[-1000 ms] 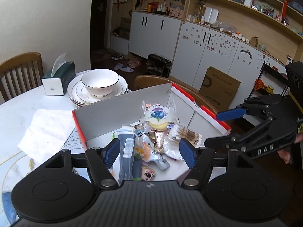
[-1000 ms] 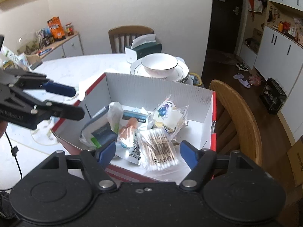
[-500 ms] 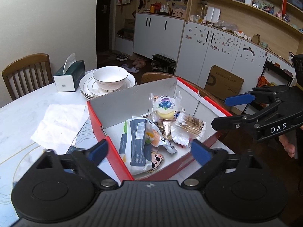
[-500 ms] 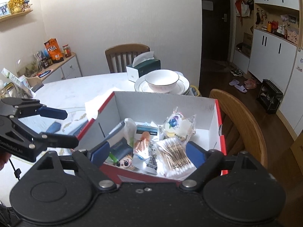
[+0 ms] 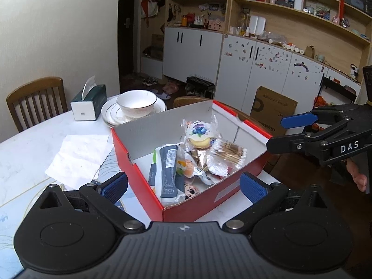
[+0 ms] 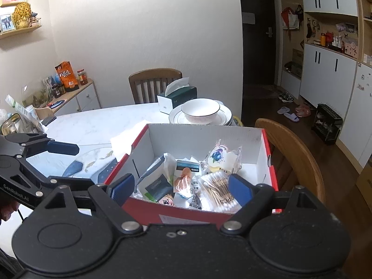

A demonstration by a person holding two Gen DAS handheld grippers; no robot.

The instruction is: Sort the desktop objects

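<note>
Because the red box [image 5: 141,181] sits at the table [image 5: 30,139] edge nearest the wooden chair [image 6: 290,144], a nudge from either tool could push it off and spill its contents. Both the left gripper [image 5: 183,184] and the right gripper [image 6: 179,187] stand open and empty, just short of the box's near wall. Count: one box holding one cotton swab pack [image 5: 229,150], one blueberry snack packet [image 5: 201,132] and several other pouches; outside it, one tissue box [image 5: 89,103], one bowl [image 5: 136,102] on one stack of plates [image 5: 109,116], one paper sheet [image 5: 79,155].
</note>
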